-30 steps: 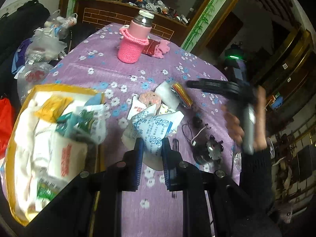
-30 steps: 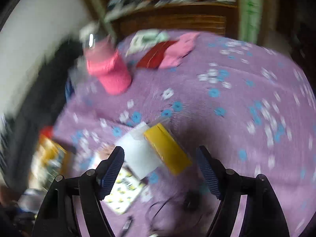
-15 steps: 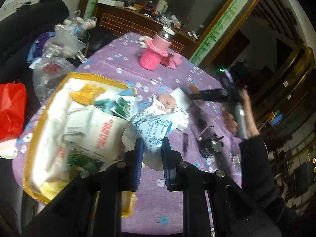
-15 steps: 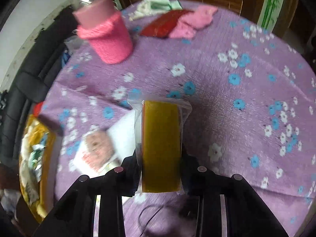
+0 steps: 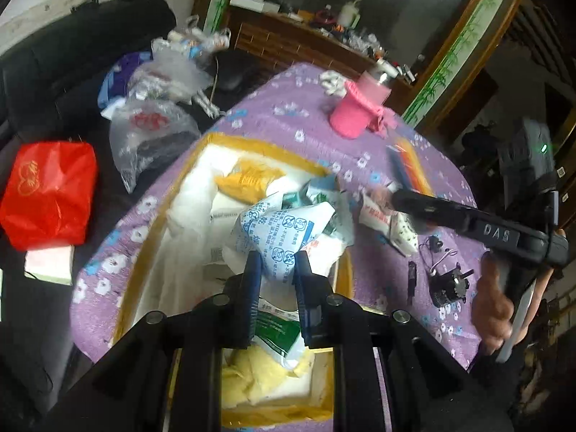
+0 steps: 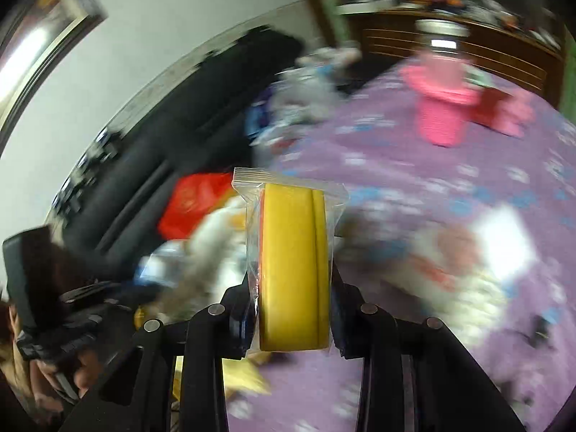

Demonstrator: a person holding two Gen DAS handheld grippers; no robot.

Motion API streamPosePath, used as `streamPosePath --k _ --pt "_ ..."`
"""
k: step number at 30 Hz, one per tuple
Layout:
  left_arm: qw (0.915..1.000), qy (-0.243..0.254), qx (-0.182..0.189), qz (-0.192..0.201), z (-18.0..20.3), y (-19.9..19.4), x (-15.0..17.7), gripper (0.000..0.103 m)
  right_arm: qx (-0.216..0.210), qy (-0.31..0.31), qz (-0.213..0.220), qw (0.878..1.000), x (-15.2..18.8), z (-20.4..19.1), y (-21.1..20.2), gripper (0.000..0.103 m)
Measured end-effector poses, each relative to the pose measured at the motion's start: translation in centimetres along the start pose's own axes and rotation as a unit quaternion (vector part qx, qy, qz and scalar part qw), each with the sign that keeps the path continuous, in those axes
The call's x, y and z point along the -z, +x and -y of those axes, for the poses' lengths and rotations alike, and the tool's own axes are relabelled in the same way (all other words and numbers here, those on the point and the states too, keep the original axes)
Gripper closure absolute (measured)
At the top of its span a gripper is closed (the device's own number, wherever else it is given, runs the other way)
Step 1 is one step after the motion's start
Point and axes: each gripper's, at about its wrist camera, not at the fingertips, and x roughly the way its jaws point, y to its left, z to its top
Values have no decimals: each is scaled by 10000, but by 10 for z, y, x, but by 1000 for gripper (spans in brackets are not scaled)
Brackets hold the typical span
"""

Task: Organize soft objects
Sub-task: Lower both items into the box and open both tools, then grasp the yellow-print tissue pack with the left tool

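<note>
Left tool (image 5: 275, 270) clamped on white blue-printed packet (image 5: 277, 232) above yellow-rimmed box (image 5: 252, 144), right tool (image 6: 293, 306) gripping bagged yellow sponge (image 6: 293, 262) over purple floral bench (image 6: 450, 180)

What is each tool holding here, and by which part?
Left tool pinches the blue-printed white packet by its lower end, above the yellow-rimmed box. Right tool clamps the bagged yellow block across its near end.

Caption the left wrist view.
Left hand-held gripper holds a white-and-blue packet over the yellow-rimmed box.
</note>
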Motion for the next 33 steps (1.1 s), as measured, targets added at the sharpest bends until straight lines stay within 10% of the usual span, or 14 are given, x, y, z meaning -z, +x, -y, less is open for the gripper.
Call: streamPosePath --k 8,12,16,21,26,33 --pt "9989 -261 -190 -352 -22 35 11 86 -66 -129 -499 9987 -18 -37 102 67" --pt "9991 -223 14 -347 -20 31 13 65 -351 -23 -597 9976 -28 -30 131 57" --pt "9995 -270 -104 121 -15 13 10 34 -881 138 -312 9955 -38 -13 119 35" --pt "9977 -159 -282 589 2 -8 3 34 -713 113 249 9971 -23 12 70 31" --pt "9986 441 -165 237 42 -15 11 34 -421 465 889 9941 12 60 2 21" --pt "9943 1034 163 184 114 2 6 33 482 848 1061 9896 38 103 5 21"
